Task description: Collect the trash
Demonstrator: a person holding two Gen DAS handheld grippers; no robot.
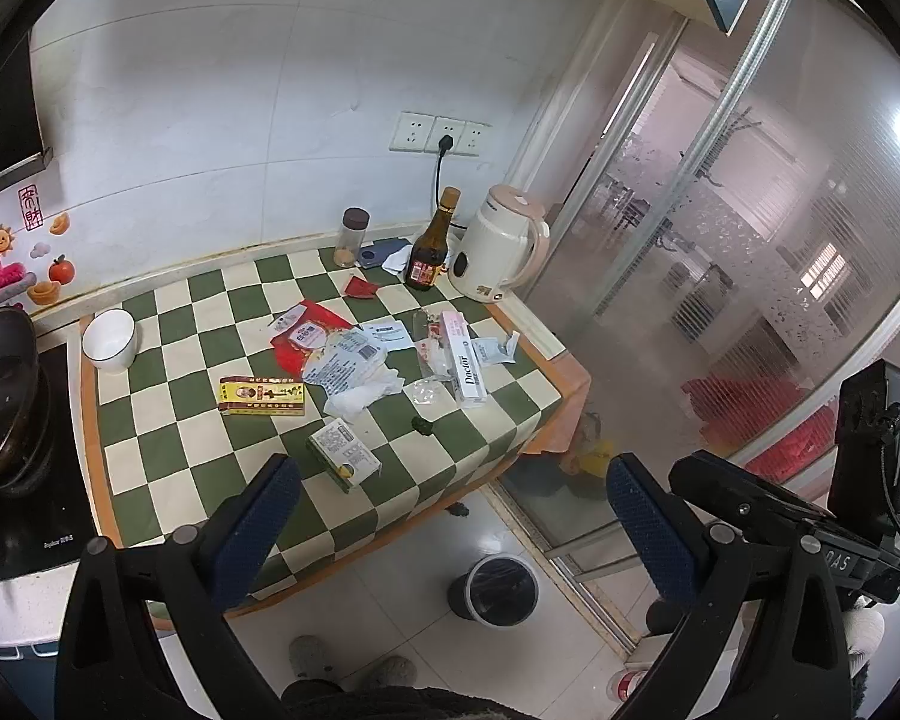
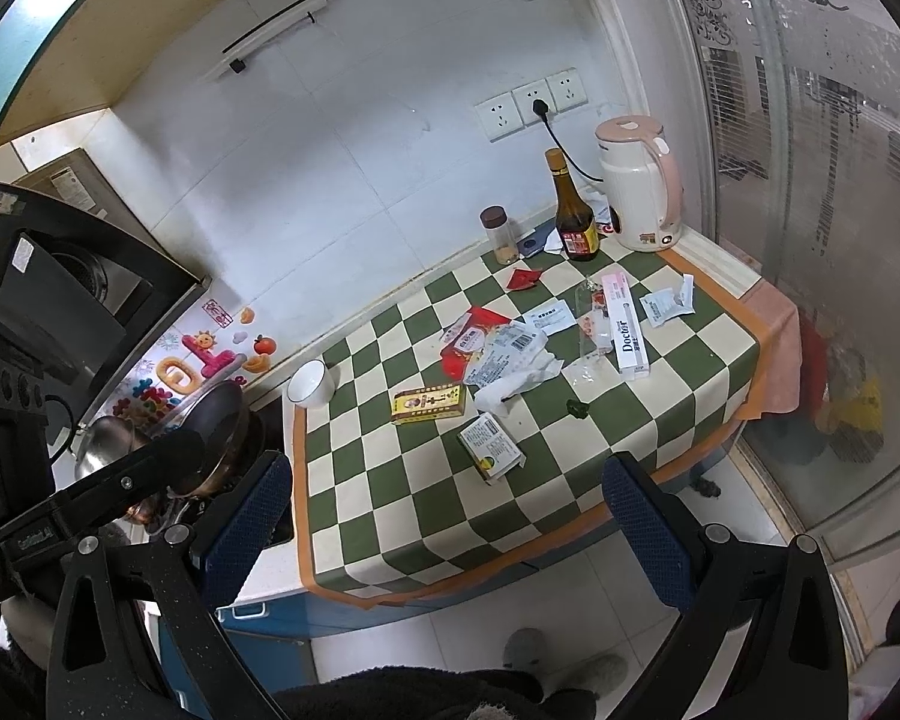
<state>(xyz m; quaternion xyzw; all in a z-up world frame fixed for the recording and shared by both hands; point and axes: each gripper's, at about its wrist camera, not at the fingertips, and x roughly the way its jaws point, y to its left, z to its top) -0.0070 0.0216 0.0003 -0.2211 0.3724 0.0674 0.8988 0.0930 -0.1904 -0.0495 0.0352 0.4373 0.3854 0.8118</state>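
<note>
Checkered table (image 1: 168, 456) | wrappers (image 1: 342, 354), boxes scattered; bin (image 1: 498, 591) on floor | left gripper (image 1: 450, 516) spread, empty; right gripper (image 2: 450, 516) spread, empty

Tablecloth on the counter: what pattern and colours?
The tablecloth is a green-and-cream checkerboard with an orange border, clearest in the right wrist view.

Bare near cloth (image 1: 168, 480); bottle (image 1: 429, 246), kettle (image 1: 498, 252) crowd back.
</note>
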